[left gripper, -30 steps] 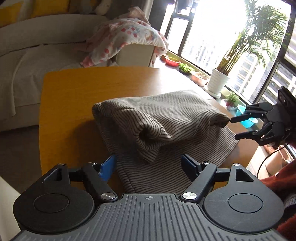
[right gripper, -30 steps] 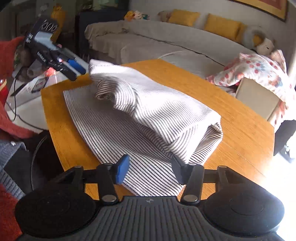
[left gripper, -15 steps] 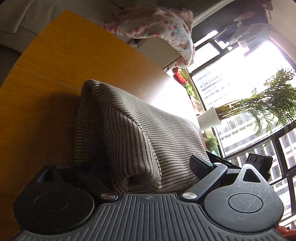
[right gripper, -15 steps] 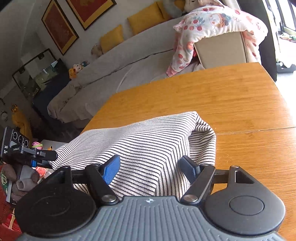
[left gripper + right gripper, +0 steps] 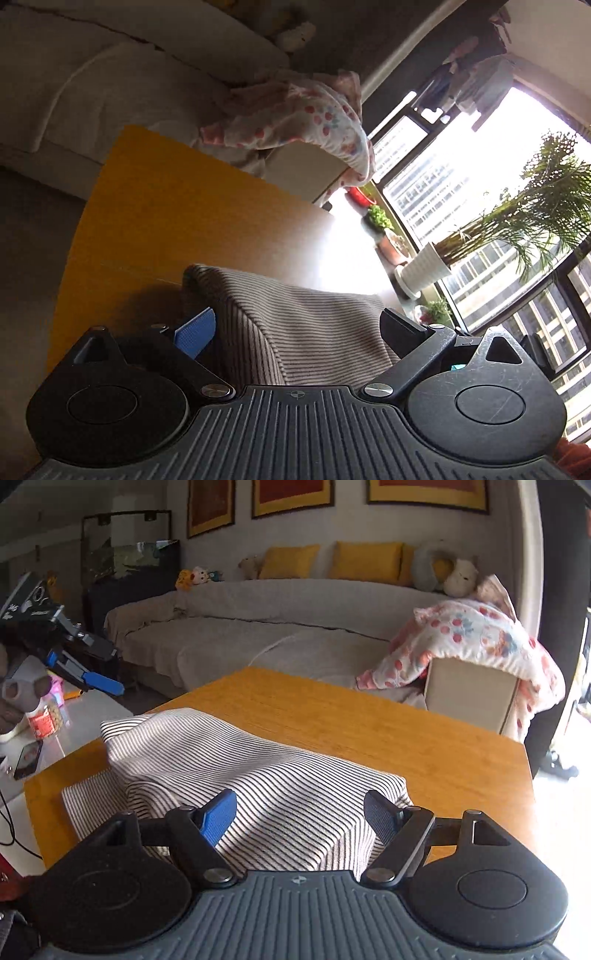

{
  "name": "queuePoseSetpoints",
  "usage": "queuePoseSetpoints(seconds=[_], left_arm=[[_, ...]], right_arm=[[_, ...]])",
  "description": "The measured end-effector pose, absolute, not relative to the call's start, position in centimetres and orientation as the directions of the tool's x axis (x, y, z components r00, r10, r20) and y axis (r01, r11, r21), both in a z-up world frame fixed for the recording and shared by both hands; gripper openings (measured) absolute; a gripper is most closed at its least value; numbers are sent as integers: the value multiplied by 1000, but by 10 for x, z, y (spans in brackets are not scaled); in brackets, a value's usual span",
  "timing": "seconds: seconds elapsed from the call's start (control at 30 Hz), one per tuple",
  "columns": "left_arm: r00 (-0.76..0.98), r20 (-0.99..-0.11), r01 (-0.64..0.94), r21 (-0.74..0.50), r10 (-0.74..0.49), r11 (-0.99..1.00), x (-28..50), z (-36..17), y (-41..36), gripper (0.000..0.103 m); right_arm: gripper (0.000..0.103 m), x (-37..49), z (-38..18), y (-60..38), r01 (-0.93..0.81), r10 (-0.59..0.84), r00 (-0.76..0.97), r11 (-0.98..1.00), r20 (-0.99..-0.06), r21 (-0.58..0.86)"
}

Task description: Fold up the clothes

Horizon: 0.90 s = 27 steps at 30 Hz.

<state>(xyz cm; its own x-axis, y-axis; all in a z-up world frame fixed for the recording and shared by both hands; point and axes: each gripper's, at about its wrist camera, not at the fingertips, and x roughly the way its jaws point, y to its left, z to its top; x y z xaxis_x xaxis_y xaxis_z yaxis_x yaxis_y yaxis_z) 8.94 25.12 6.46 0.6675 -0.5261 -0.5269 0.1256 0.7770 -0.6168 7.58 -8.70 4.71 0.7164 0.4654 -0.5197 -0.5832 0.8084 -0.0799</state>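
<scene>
Striped garment (image 5: 236, 775) on counter (image 5: 424, 746), folded over, upper layer bulging, lower layer sticking out at 8 o'clock; fold loose, needs flattening. Right tongs (image 5: 299, 812) and left tongs (image 5: 299, 328) have just been opening, jaws wide astride cloth, gripping nothing.

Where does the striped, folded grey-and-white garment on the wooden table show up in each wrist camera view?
Left wrist view: the striped folded garment lies low in the centre, just beyond the open fingers.
Right wrist view: the same garment spreads across the lower left and centre, running up to the fingers.
Shared landmark: the floral pink-and-white blanket, upper centre in the left view, upper right in the right view.
</scene>
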Motion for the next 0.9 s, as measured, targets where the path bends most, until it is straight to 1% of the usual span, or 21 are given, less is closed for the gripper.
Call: queuePoseSetpoints(seconds=[0.07,0.13,0.23,0.33,0.4,0.43,0.57,0.7,0.77,0.8,0.83,0.9], left_arm=[[645,-544,100,-636,-536,766,86,53,253,100],[613,-545,85,-675,-572,733,83,42,251,100],[558,-526,70,-741,-642,668,76,26,244,100],[517,-430,52,-847,-740,529,64,9,239,100],[514,-410,24,-871,-753,490,67,-2,232,100],[523,-415,-8,-876,-744,483,73,-8,230,100],[575,-435,-129,-885,-693,448,99,-25,230,100],[624,-432,-149,-884,-651,444,117,-22,240,99],[624,-466,-140,-857,-627,497,122,-18,235,92],[618,-493,-132,-833,-612,538,124,-16,232,82],[614,-505,-126,-822,-607,556,124,-15,231,73],[606,-527,-115,-799,-595,590,126,-15,229,66]], right_arm=[[77,65,51,-73,-627,482,701,768,-525,-133],[77,66,54,-74,-639,507,665,766,-549,-67],[77,81,52,-108,-549,533,622,819,-573,166],[77,89,40,-148,-412,559,606,829,-566,378],[77,91,28,-164,-337,559,608,825,-563,455],[77,92,24,-169,-307,553,612,824,-564,476],[77,94,16,-169,-261,520,630,841,-577,474],[80,90,19,-166,-276,486,658,866,-575,417],[80,89,20,-166,-275,460,677,882,-575,382],[80,87,22,-165,-279,444,687,892,-575,355],[77,86,23,-164,-284,428,697,901,-575,328],[53,87,25,-159,-315,441,692,897,-572,311]])
